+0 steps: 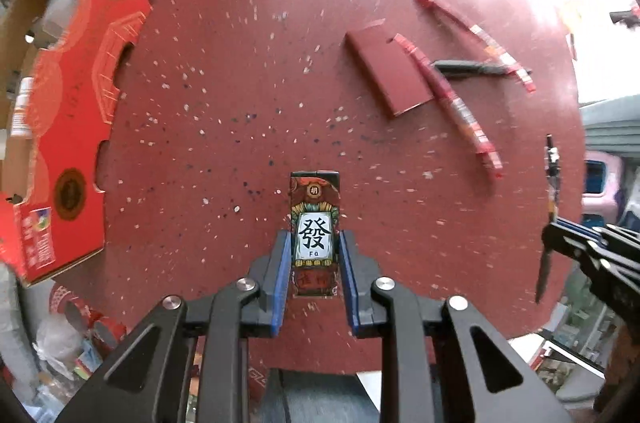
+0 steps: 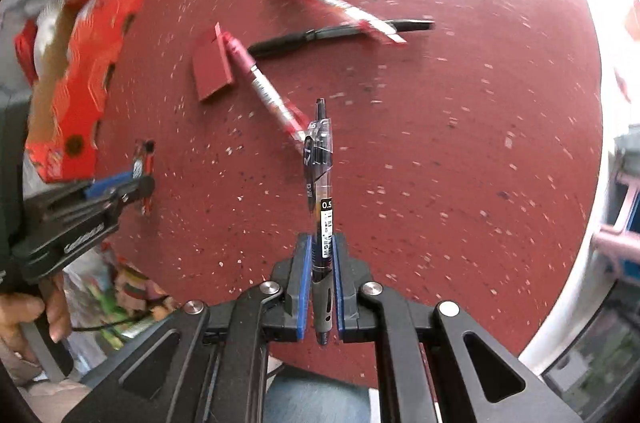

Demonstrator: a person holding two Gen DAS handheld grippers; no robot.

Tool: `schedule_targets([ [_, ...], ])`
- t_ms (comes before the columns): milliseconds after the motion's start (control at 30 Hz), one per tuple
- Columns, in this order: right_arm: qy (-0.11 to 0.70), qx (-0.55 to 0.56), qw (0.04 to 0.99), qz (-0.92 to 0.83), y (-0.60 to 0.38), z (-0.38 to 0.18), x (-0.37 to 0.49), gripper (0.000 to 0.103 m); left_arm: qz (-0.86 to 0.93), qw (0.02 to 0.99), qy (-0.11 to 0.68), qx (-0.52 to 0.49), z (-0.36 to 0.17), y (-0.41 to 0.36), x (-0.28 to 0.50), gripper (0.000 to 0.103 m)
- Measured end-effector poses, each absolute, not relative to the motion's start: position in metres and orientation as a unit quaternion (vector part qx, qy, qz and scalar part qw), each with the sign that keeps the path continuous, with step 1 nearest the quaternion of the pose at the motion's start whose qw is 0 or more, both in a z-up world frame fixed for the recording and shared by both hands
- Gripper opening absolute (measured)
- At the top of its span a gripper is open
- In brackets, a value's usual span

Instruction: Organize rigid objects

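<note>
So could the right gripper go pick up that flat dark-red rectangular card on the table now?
Probably not yet: the right gripper is shut on a clear black-ink gel pen. The flat dark-red card lies uncovered, a red-and-white pen touching its edge.

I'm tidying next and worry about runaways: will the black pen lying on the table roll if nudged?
Probably somewhat: the black pen looks round and slim. A red-and-white pen crossing over it may check it. It looks stiff, so it should slide whole.

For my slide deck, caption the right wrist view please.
Right gripper shut on a clear-barrelled black gel pen above a speckled dark red round table.
</note>
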State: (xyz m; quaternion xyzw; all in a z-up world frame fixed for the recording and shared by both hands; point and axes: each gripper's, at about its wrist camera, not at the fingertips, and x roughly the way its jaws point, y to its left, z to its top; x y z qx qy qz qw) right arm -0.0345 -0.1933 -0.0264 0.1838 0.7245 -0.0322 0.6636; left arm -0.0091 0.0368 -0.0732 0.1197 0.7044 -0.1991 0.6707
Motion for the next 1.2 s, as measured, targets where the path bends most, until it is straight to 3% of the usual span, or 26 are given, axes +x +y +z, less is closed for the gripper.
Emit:
schedule_targets([
  [567, 0.687, 0.149, 0.711, -0.013, -0.206, 0.032, -0.027, 0.011, -0.195, 0.74, 0.629, 0.14, 0.017, 0.035, 0.012, 0.026],
  [1200, 0.676, 0.112, 0.729, 0.008, -0.204, 0.048, -0.017, 0.011, -0.178, 0.765, 0.606, 0.127, 0.038, 0.037, 0.016, 0.026],
])
